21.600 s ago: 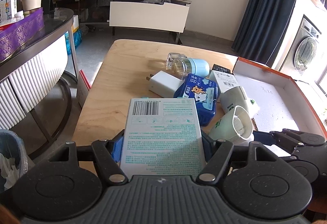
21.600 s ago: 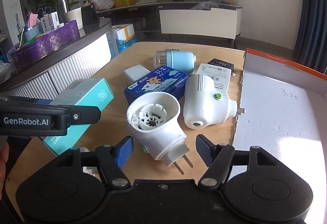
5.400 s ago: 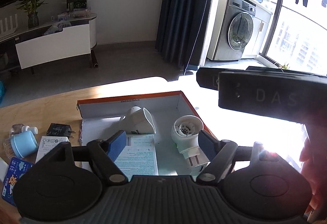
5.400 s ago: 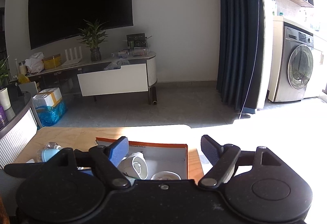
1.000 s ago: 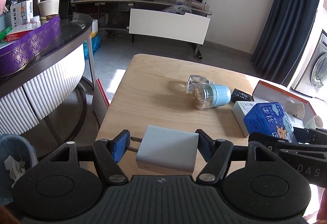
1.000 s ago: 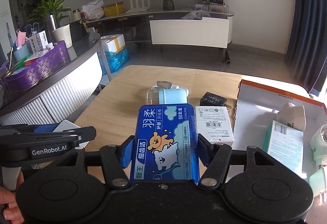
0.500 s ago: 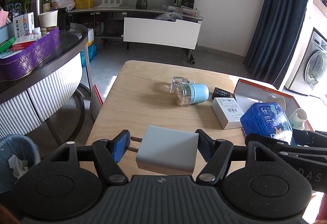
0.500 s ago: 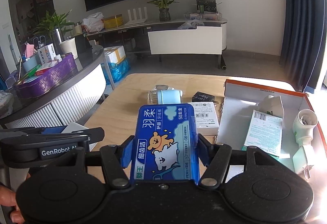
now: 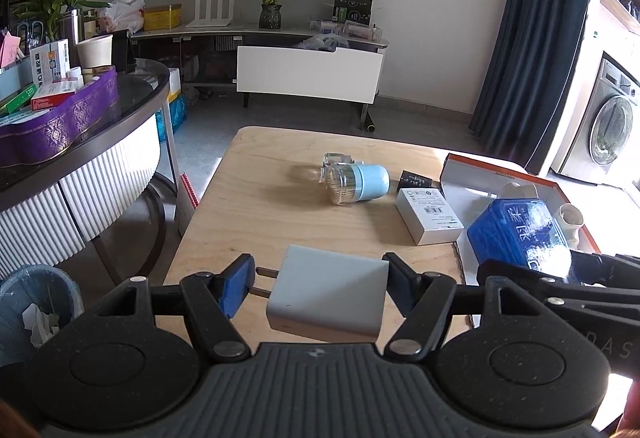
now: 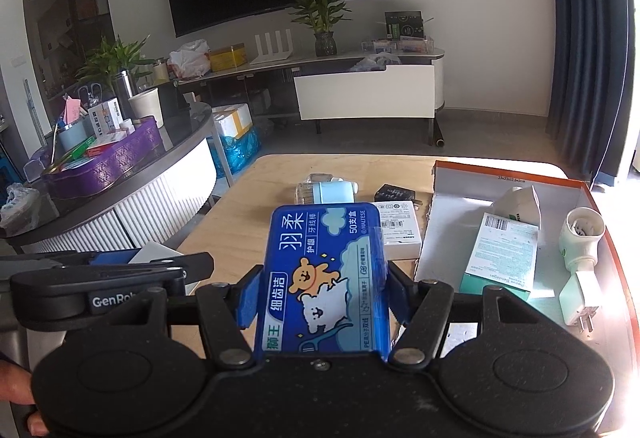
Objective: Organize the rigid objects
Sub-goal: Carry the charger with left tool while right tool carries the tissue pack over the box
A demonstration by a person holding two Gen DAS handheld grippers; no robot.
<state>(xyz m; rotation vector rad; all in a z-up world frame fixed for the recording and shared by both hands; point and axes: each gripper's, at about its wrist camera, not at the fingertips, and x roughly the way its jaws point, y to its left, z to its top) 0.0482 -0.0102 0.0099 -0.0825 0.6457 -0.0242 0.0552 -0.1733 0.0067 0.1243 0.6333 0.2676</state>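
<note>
**Left wrist view: two claws loaded, box waiting at frame right**

Left wrist view, lower centre: the left claw [image 9: 318, 284] is clamped on a white plug adapter [image 9: 328, 294], one blue pad against the prong end, the other against the flat end face. The adapter is a hard, smooth plastic block, probably light; its glossy faces could slip, and a grip across the body rather than on the thin metal prongs looks safer. In the right wrist view, the right claw [image 10: 316, 294] is clamped across the long sides of a blue floss-pick box [image 10: 326, 274], a stiff plastic case with a slick printed lid, likely light and fairly forgiving of squeeze.

Both loads hang above the wooden tabletop [image 9: 256, 206]. The orange-rimmed cardboard box [image 10: 516, 174], at right of frame, already holds a teal carton [image 10: 502, 254] and white plug-in devices [image 10: 580, 234].

The left view alone shows the adapter's prongs and how the pads sit on it; in the right view only a pale corner peeks out at lower left. The right view alone lays open the box floor and its free space. Both show a blue-capped clear container [image 9: 356, 184], a white carton [image 9: 430, 214] and a small black item [image 9: 416, 180], possibly another charger, lying on the tabletop.
</note>
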